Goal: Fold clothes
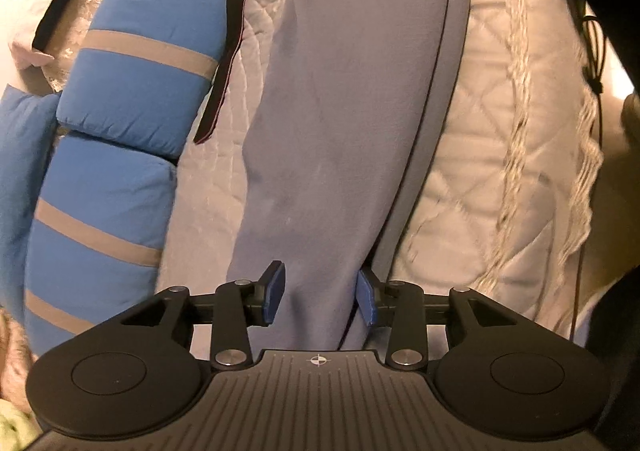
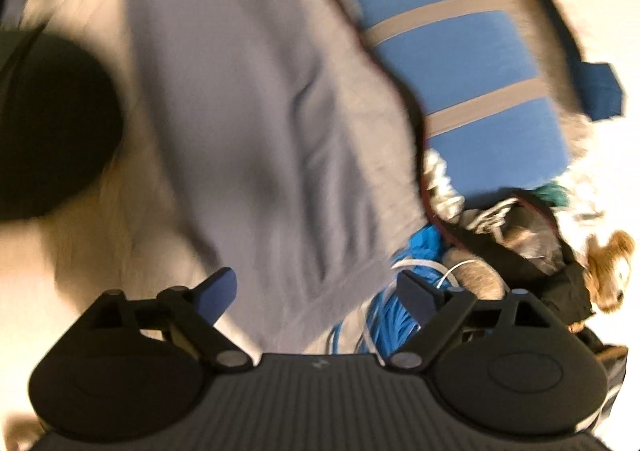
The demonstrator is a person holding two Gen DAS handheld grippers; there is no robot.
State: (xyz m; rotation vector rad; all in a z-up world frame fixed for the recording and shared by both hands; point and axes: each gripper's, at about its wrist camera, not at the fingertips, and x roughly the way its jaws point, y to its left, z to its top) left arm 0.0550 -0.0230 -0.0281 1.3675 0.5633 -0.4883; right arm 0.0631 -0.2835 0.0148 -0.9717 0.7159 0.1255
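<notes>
A grey garment (image 1: 340,99) lies stretched out on a quilted cream bedspread (image 1: 500,155). My left gripper (image 1: 322,297) is open, its blue pads (image 1: 276,291) on either side of a raised fold of the garment's near end, not pinching it. In the right wrist view, which is blurred by motion, the same grey garment (image 2: 248,123) spreads across the middle. My right gripper (image 2: 316,291) is wide open just above its near edge and holds nothing.
A blue folded blanket with grey stripes (image 1: 132,99) lies left of the garment; it also shows in the right wrist view (image 2: 472,59). A dark strap (image 1: 224,63) lies between. A blue cloth with white cord (image 2: 404,291), dark clothing (image 2: 520,251) and a brown plush toy (image 2: 608,271) lie at right.
</notes>
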